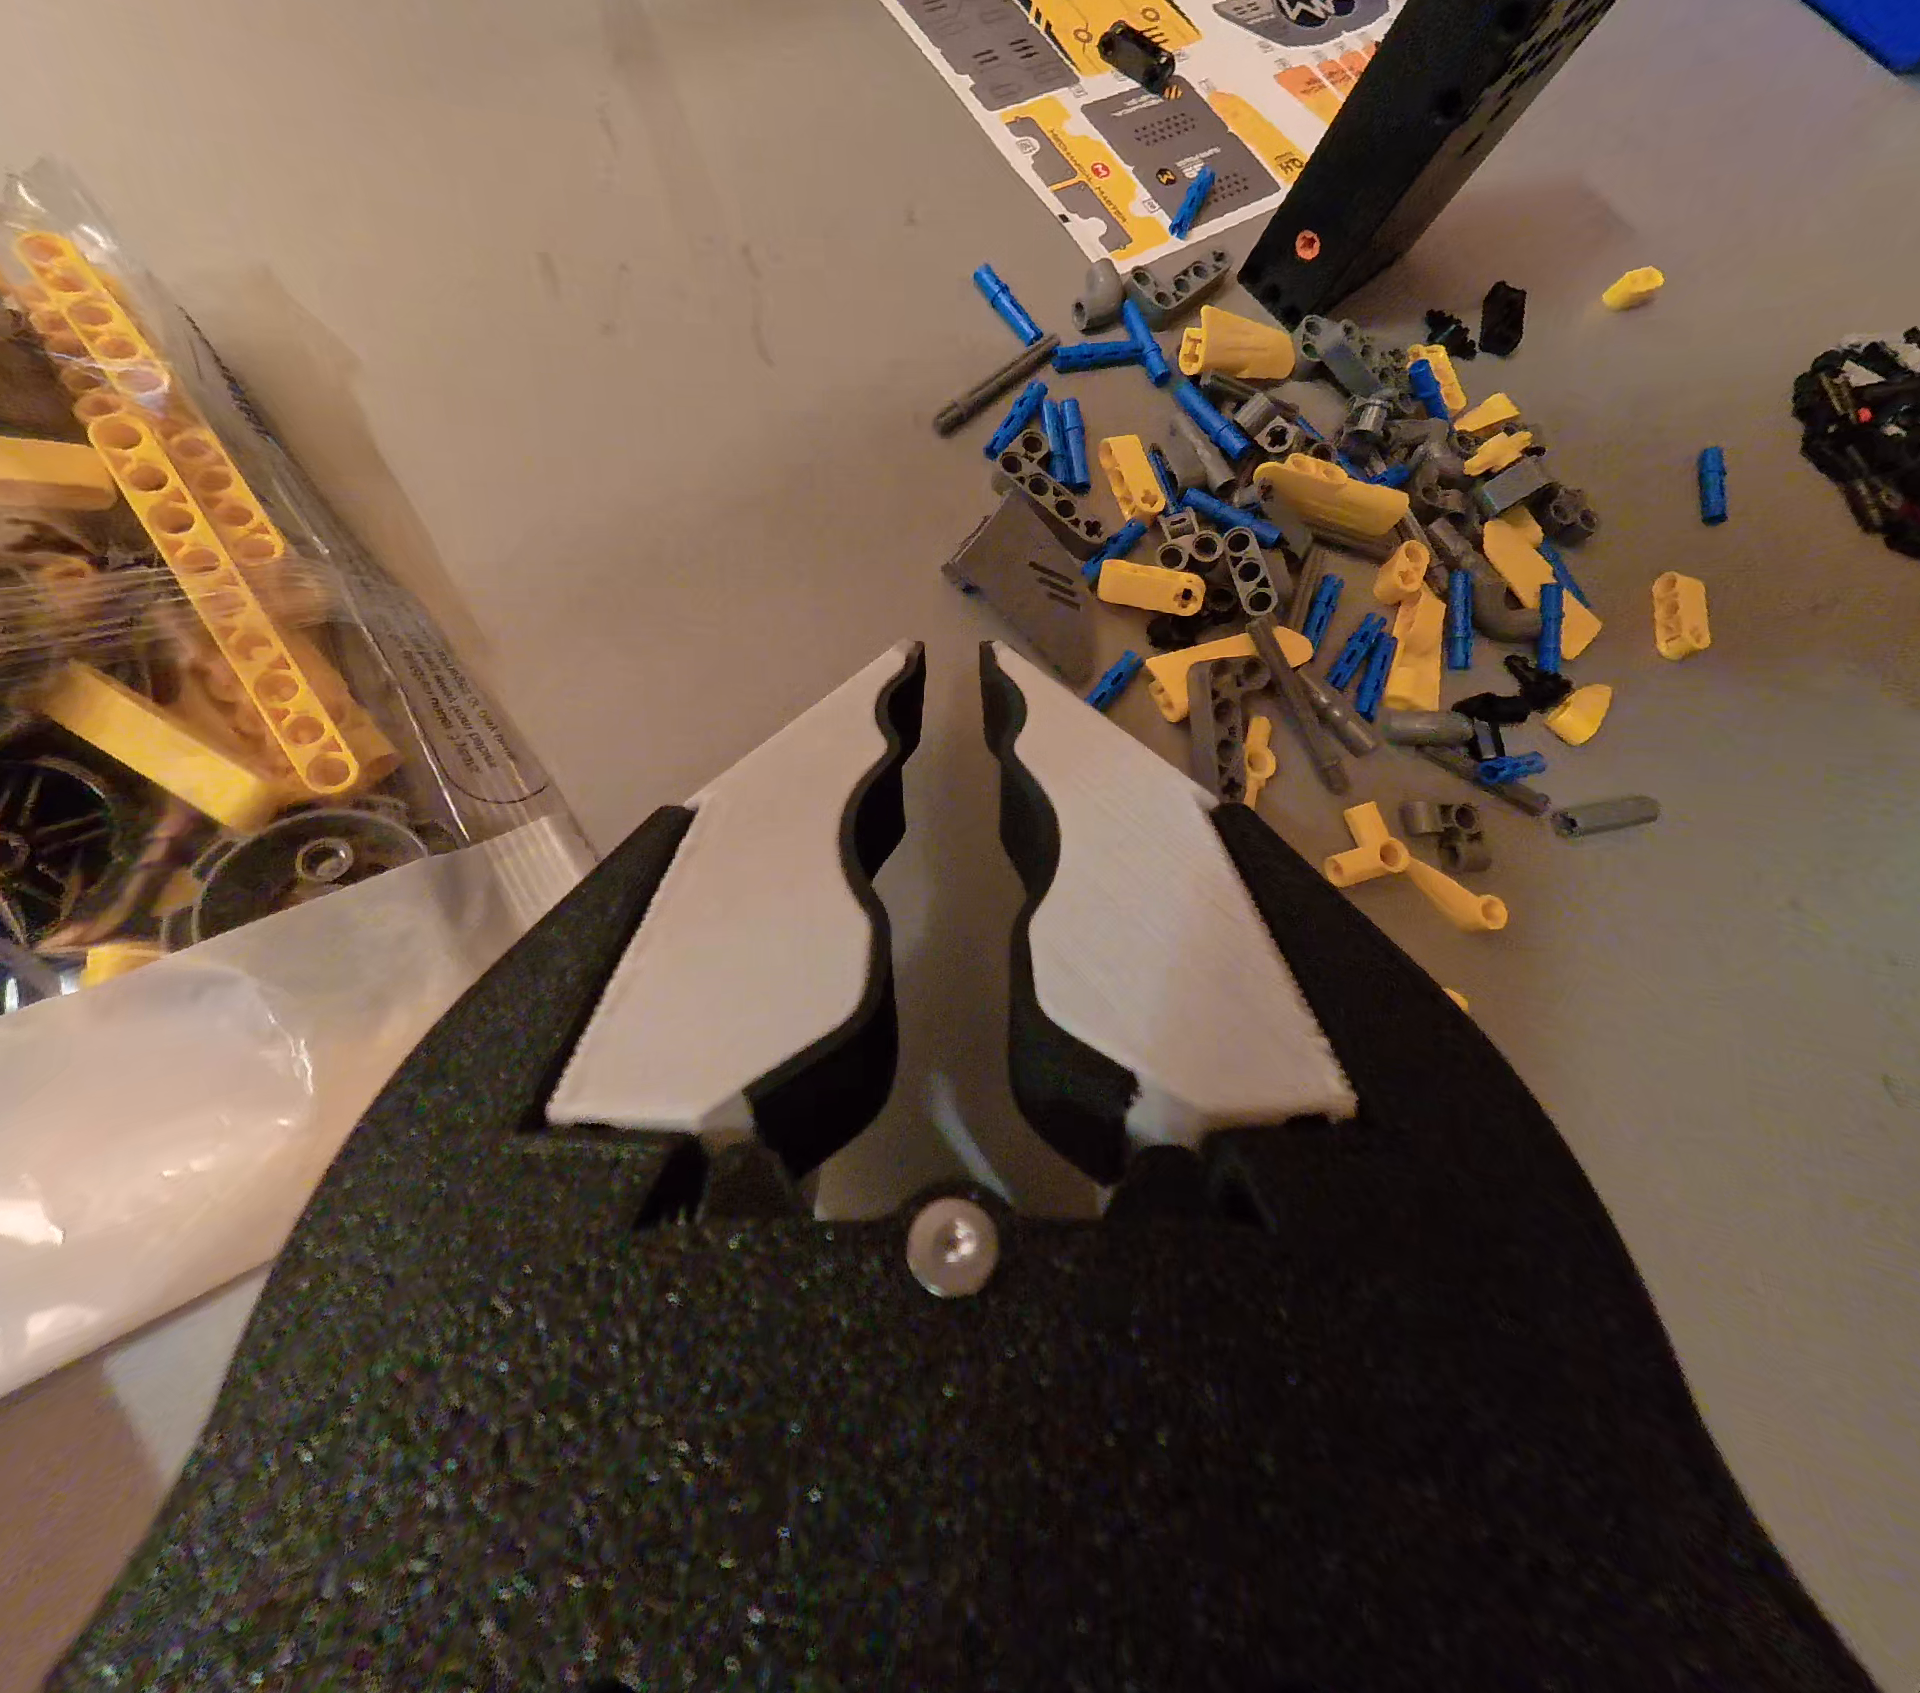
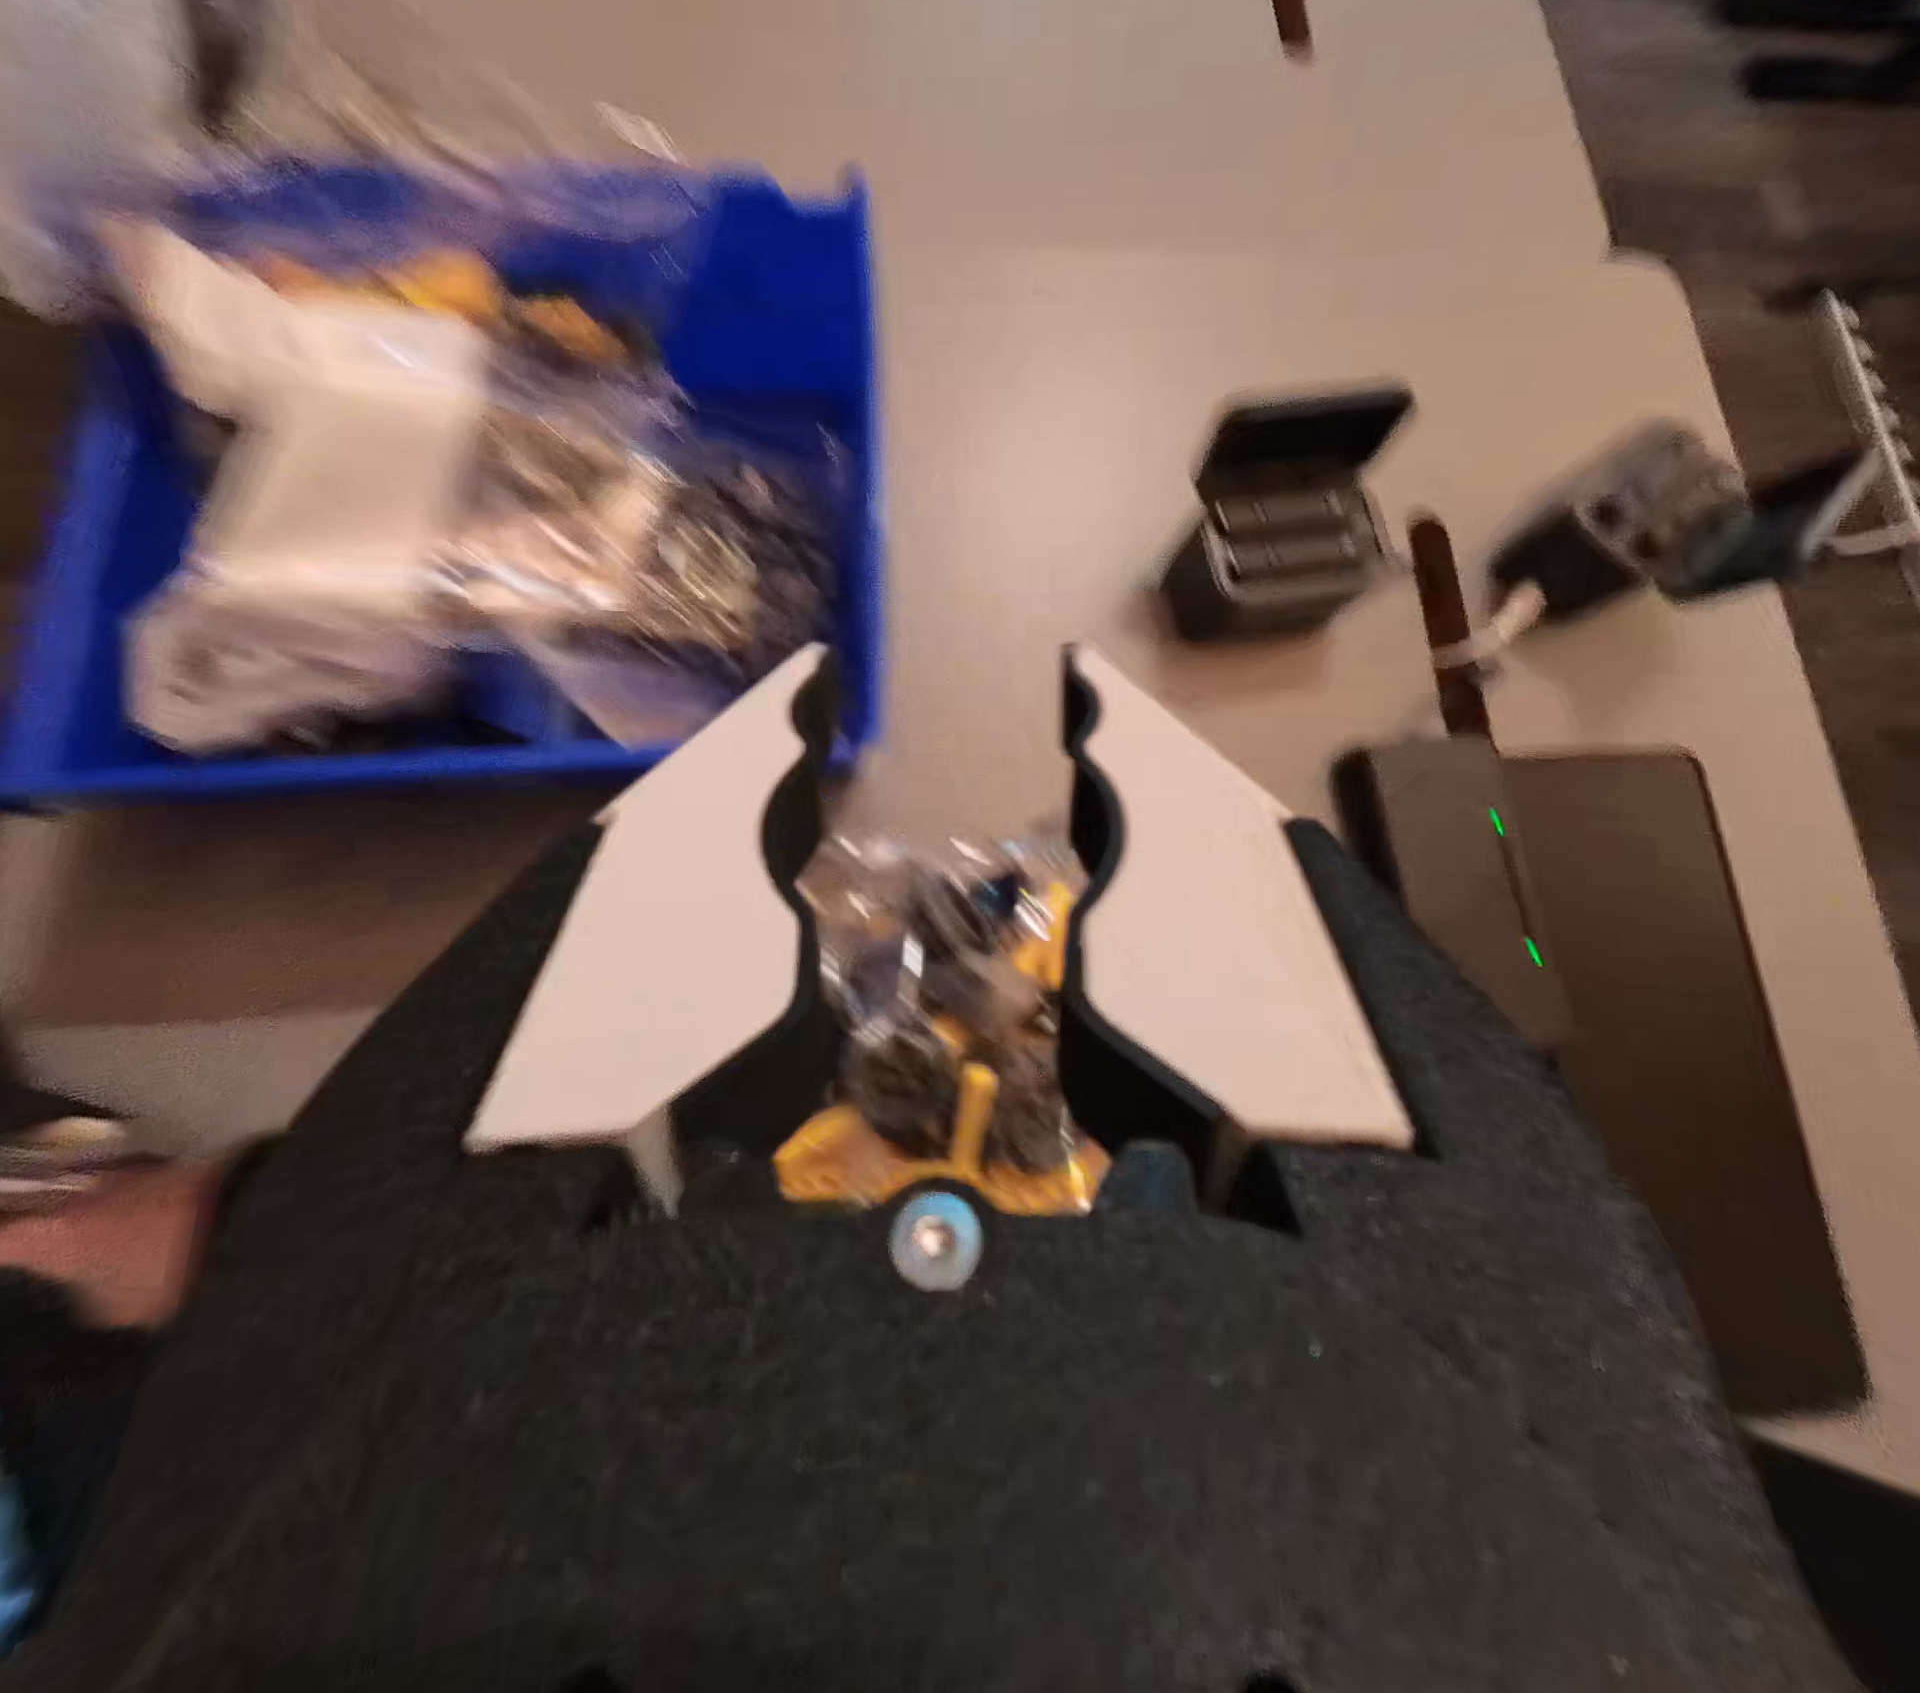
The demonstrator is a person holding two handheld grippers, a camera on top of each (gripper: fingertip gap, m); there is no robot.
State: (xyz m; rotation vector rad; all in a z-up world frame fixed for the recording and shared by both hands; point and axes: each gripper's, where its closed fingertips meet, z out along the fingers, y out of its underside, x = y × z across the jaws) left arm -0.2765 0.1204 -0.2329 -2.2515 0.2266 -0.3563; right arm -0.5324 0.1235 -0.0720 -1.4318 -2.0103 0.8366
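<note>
Sticker sheet (image 1: 1132,54) beside loose bricks (image 1: 1340,542); blue bin (image 2: 790,355).

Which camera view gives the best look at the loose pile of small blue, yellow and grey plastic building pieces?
The left wrist view: the loose pile of small blue, yellow and grey plastic building pieces lies sharp and unobstructed on the grey table, just right of the left gripper. The right wrist view is motion-blurred and does not show the pile.

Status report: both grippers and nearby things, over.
Left gripper empty, jaws slightly apart, beside loose bricks. Right gripper holds clear parts bag, near blue bin.
</note>
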